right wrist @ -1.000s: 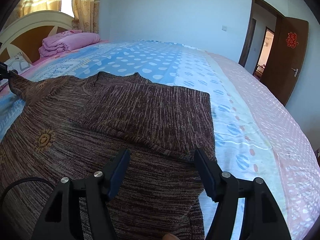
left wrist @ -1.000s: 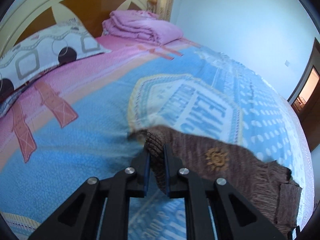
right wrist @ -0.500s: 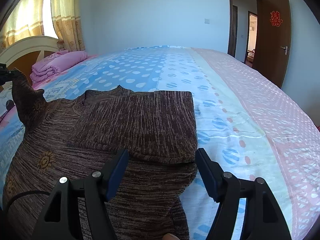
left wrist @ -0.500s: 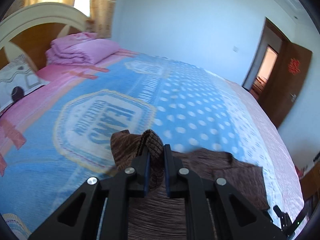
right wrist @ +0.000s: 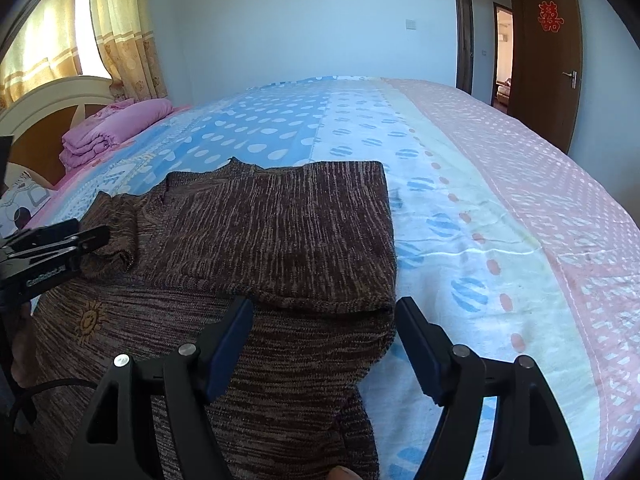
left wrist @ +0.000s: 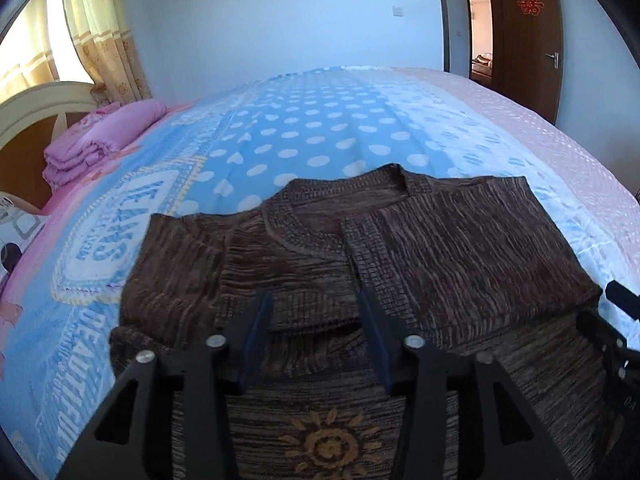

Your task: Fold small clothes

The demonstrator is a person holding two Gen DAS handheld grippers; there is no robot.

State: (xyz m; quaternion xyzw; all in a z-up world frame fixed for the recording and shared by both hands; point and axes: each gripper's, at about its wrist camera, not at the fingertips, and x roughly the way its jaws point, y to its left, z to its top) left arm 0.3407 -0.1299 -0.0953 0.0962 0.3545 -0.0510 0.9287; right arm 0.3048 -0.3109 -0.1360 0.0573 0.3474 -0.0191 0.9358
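The brown knit sweater (left wrist: 400, 248) lies flat on the bed (left wrist: 320, 128), both sleeves folded in, just ahead of and beneath both sets of fingers. The left gripper (left wrist: 316, 336) has its fingers spread wide and empty over the left sleeve's cuff. The right gripper (right wrist: 324, 344) is likewise wide apart, holding nothing, near the folded right sleeve's edge.

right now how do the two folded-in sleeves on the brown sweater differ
The right sleeve lies flat and smooth, a broad neat panel over the sweater's chest. The left sleeve is narrower and rumpled, its cuff bunched near the open left claw. Both are the same brown marled knit, folded inward.

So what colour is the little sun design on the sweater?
Golden yellow sun motif on the brown knit sweater; left wrist view.
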